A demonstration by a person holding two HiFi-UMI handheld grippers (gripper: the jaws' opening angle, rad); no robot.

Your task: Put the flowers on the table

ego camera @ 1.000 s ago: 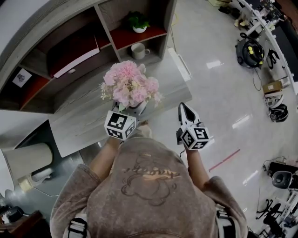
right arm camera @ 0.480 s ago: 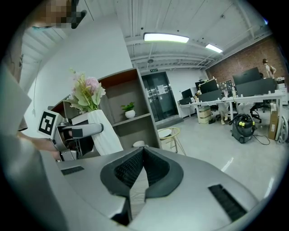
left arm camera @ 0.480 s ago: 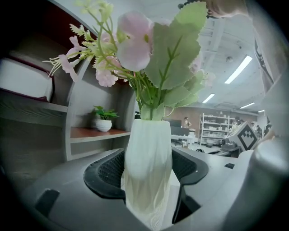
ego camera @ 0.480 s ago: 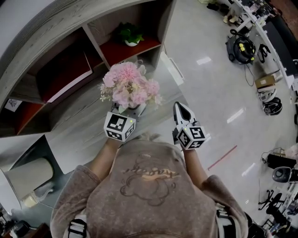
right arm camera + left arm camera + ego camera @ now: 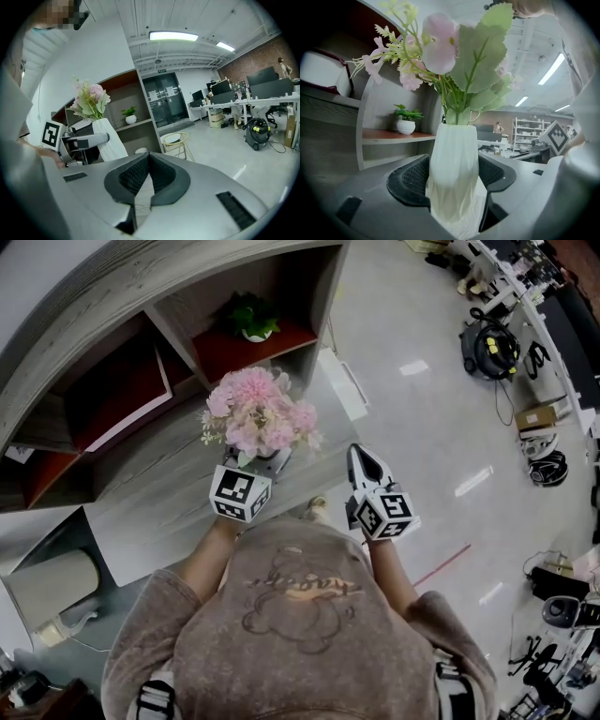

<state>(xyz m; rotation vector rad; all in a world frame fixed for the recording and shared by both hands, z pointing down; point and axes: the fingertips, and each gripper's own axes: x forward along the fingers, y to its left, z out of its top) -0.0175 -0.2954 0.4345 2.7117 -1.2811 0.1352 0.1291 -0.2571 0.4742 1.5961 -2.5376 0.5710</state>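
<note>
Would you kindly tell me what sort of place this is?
Probably an open-plan office or workshop: desks with monitors, a vacuum cleaner on the polished floor, and a wooden shelf unit holding a potted plant.

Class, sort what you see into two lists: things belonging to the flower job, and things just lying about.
Job: white faceted vase of pink flowers, left gripper clamping it, grey wood-grain table.
Lying about: small green potted plant on the shelf, black-and-yellow vacuum cleaner on the floor.

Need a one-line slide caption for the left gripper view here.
Left gripper shut on a white faceted vase of pink flowers, a small potted plant on the shelf behind.
</note>
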